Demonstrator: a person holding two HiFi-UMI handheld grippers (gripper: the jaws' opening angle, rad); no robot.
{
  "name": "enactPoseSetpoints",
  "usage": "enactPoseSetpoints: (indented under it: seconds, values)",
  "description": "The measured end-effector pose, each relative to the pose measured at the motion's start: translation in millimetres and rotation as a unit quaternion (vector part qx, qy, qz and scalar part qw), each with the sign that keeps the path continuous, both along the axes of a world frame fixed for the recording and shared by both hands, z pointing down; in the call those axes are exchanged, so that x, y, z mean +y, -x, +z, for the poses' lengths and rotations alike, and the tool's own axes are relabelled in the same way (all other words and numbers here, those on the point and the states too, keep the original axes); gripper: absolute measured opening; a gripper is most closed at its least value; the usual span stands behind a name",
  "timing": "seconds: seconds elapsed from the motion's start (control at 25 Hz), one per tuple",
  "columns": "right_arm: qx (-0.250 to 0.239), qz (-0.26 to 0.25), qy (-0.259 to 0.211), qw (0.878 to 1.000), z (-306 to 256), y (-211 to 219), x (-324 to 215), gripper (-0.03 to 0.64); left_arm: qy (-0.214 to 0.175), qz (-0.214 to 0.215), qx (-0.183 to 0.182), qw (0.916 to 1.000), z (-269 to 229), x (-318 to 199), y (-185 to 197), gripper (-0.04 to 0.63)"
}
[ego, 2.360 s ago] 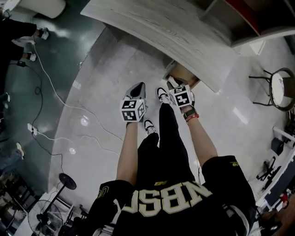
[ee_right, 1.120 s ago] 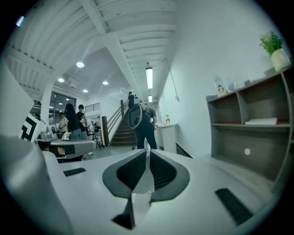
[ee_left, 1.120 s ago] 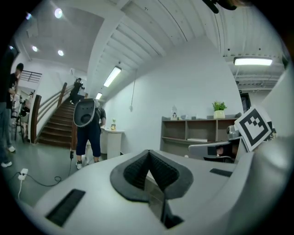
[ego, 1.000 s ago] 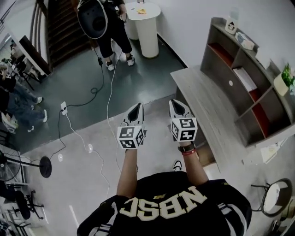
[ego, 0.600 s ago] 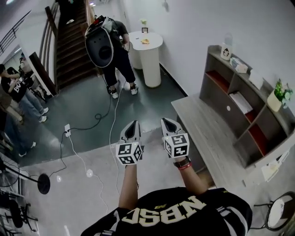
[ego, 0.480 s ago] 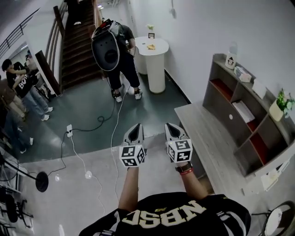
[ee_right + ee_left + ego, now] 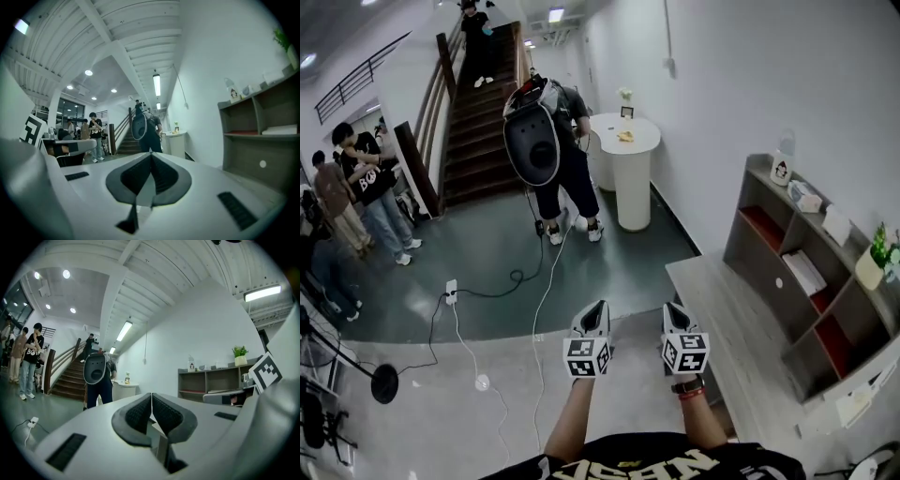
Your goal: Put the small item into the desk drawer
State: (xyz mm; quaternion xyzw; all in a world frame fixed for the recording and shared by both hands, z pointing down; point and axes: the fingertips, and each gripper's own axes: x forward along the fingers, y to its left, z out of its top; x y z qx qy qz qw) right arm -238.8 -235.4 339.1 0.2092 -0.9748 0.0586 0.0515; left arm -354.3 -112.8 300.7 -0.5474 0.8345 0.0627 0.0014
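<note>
Both grippers are held out side by side at chest height, pointing across the room. In the head view the left gripper (image 7: 598, 307) and the right gripper (image 7: 672, 307) hang over the floor just left of the grey wooden desk (image 7: 741, 337). The left gripper (image 7: 151, 397) is shut in its own view, pads pressed together with nothing between them. So is the right gripper (image 7: 151, 157), also empty. Neither a small item nor the desk drawer shows in any view.
A grey shelf unit (image 7: 806, 272) with a potted plant (image 7: 877, 255) stands on the desk's far side. A person wearing a dark backpack rig (image 7: 546, 141) stands beside a white pedestal table (image 7: 630, 169). Cables (image 7: 487, 292) trail over the floor. Stairs (image 7: 483, 103) rise behind, with people (image 7: 356, 183) at the left.
The head view has swung up from the floor to the room. Both grippers stay shut and side by side, now lower in the picture; the brown drawer under the desk has left view.
</note>
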Motion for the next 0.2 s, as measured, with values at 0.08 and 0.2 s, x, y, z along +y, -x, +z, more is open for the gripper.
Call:
enactPoseSetpoints:
  seconds: [0.08, 0.2]
  values:
    - [0.019, 0.010, 0.013, 1.000, 27, -13, -6, 0.009, 0.030, 0.010, 0.020, 0.9993, 29, -6, -8, 0.016]
    - [0.061, 0.020, 0.031, 0.997, 81, -32, -9, 0.009, 0.096, 0.018, 0.064, 0.9932, 94, -9, -20, 0.017]
